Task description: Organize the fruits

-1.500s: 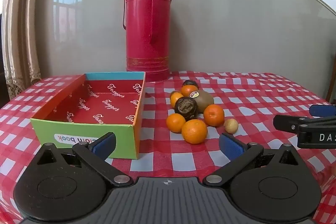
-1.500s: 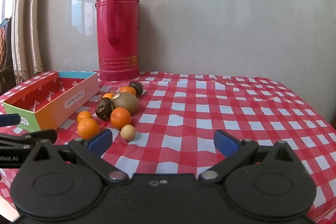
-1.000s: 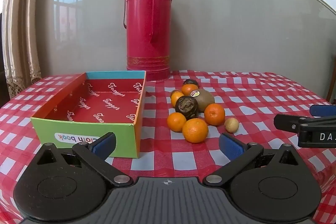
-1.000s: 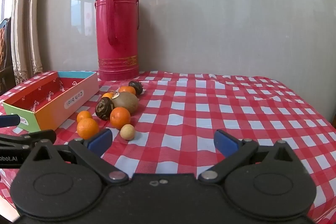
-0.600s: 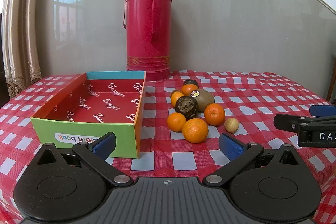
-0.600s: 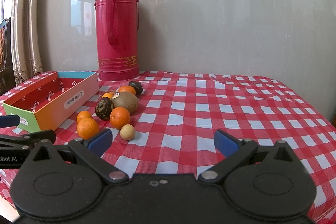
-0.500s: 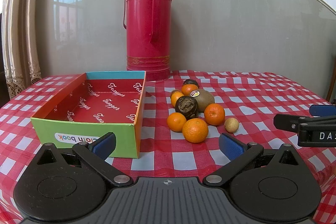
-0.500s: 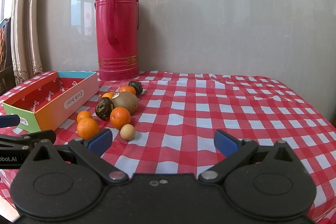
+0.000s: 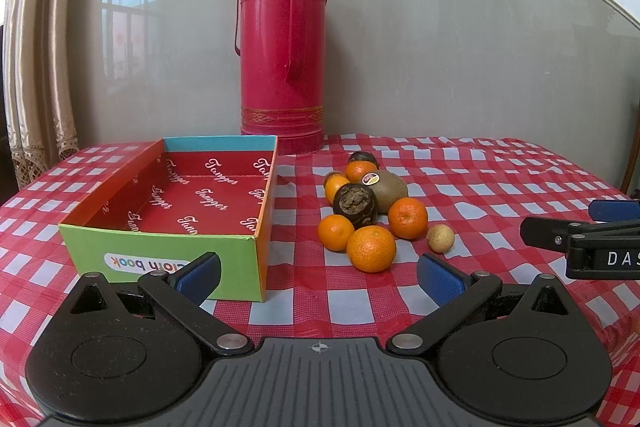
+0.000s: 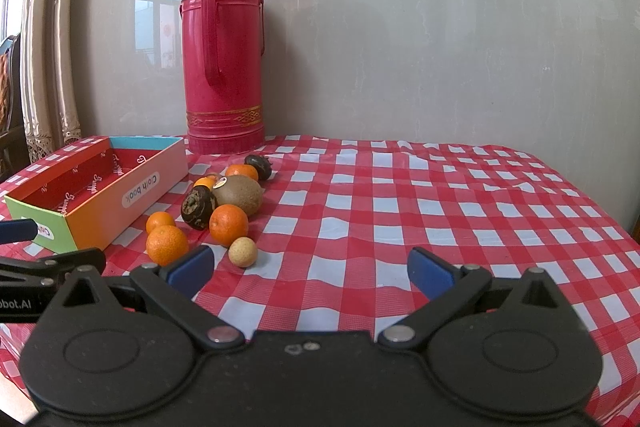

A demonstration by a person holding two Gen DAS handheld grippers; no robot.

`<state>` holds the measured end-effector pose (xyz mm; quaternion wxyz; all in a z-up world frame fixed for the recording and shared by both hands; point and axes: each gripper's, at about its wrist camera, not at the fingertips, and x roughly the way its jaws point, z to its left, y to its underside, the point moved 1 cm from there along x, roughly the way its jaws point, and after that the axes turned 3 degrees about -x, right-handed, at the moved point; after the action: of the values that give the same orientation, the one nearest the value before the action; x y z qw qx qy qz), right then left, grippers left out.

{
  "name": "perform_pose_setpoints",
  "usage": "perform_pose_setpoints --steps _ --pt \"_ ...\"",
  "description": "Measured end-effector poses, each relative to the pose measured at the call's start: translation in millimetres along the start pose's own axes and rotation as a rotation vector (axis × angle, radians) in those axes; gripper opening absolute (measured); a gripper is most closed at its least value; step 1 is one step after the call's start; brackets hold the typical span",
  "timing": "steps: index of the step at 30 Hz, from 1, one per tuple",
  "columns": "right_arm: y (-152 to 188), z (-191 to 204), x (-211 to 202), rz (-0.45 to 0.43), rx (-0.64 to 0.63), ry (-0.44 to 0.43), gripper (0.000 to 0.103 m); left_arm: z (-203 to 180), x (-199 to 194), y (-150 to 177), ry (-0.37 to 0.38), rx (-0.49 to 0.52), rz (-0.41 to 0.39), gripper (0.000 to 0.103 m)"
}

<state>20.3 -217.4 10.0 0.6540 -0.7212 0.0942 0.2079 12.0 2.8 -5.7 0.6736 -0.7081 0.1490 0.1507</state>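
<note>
A bench draped in a red-and-white checked cloth (image 9: 480,195) carries a loose cluster of fruit, seen from two handheld grippers poised low at its near edge. The left gripper (image 9: 318,277) has its blue-padded fingers (image 9: 199,271) spread wide and released, holding nothing; the right gripper (image 10: 310,269) is likewise spread and empty, its fingers (image 10: 430,273) framing bare cloth. The fruit lies just right of an open cardboard box (image 9: 160,251) with a red printed lining and a green front wall, its inside bare. In the pile, the nearest orange (image 9: 371,249) sits in front, a smaller orange (image 9: 336,233) to its left and another orange (image 9: 408,218) to its right, with a small pale round fruit (image 9: 440,238) just beside that one. Behind them are a dark, wrinkled fruit (image 9: 355,201) touching a brown kiwi (image 9: 388,190) that bears a sticker, two more oranges and a dark fruit (image 9: 363,158) at the back. A tall crimson thermos (image 9: 282,67) stands upright against the grey wall behind the box and fruit.
</note>
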Motion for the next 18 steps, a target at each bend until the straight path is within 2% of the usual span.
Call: perform_pose_setpoints --steps 18 --pt "-0.1 -0.1 -0.2 -0.001 -0.001 0.001 0.098 -1.1 -1.6 1.1 0.001 -0.002 -0.003 0.103"
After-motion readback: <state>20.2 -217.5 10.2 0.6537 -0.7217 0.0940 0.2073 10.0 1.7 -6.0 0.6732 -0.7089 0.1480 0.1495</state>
